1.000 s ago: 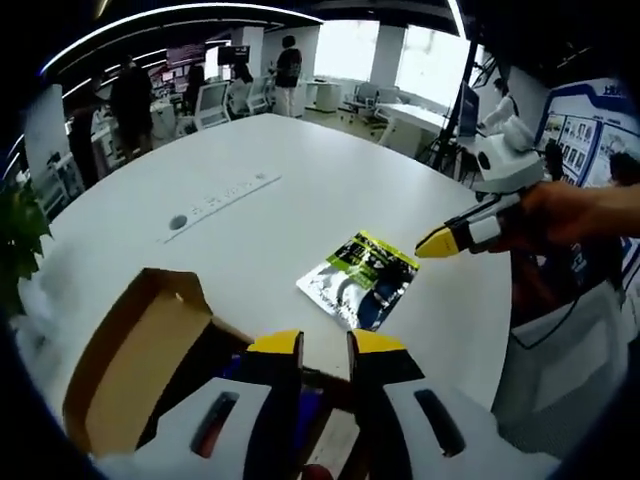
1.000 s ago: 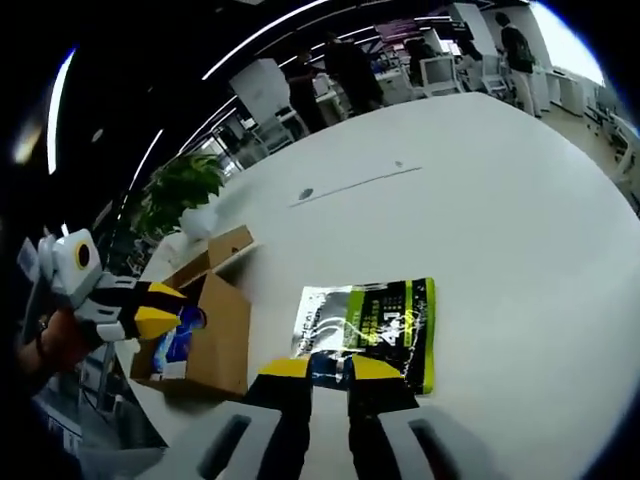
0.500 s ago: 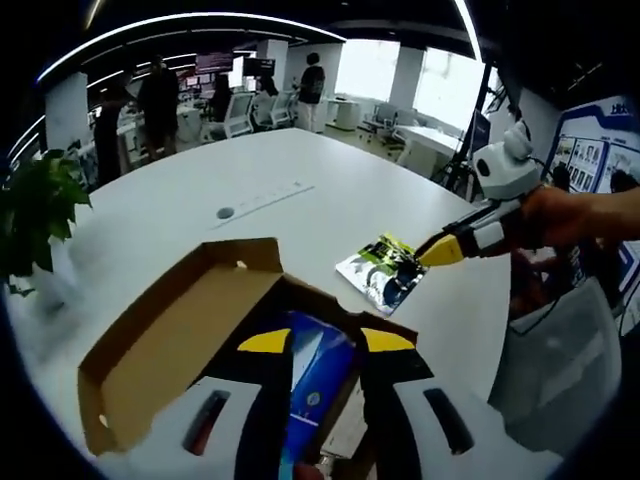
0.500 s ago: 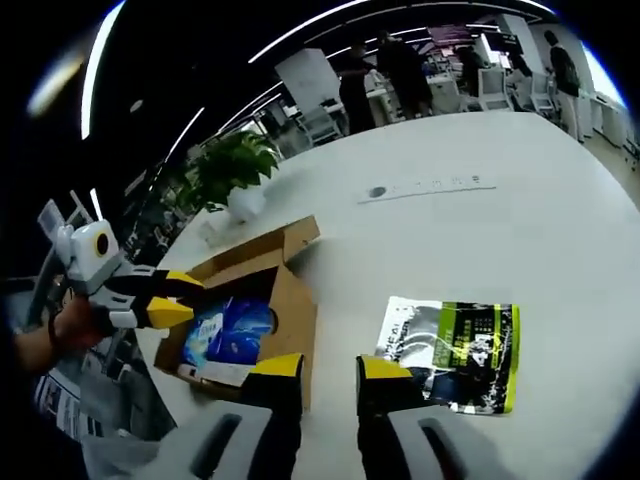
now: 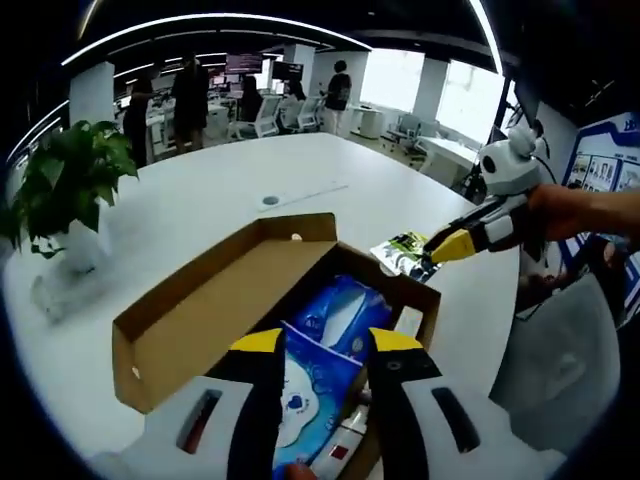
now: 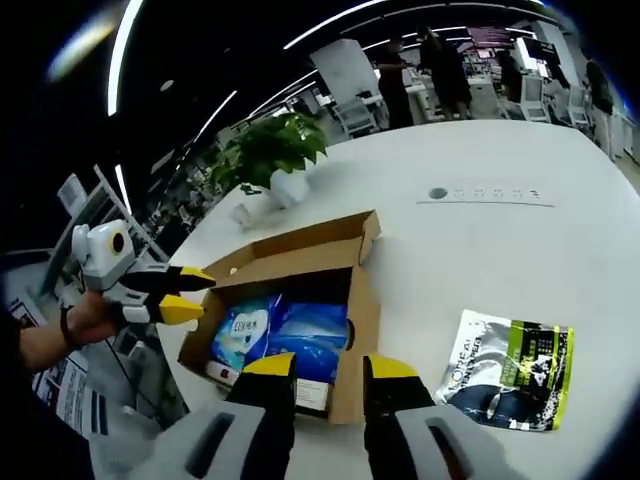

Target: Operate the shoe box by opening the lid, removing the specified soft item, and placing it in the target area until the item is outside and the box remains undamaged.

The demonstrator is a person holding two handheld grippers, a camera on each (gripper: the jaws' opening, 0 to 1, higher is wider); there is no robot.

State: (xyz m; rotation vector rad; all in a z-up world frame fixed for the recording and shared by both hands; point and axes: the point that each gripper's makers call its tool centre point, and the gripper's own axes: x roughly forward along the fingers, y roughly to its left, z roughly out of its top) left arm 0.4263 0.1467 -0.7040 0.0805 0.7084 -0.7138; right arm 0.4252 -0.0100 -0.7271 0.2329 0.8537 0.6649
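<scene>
Cardboard shoe box (image 6: 300, 290) lies open, blue soft pack (image 6: 300, 335) inside at your right gripper's (image 6: 319, 370) 12 o'clock. Both grippers, left (image 5: 325, 342) too, gape empty. Next, judged: grasp the pack.

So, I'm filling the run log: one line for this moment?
box lid open | blue packs inside | green pouch on table | grippers empty

Potted plant (image 5: 62, 190), white table (image 5: 200, 200), office chairs (image 5: 262, 112)
</scene>
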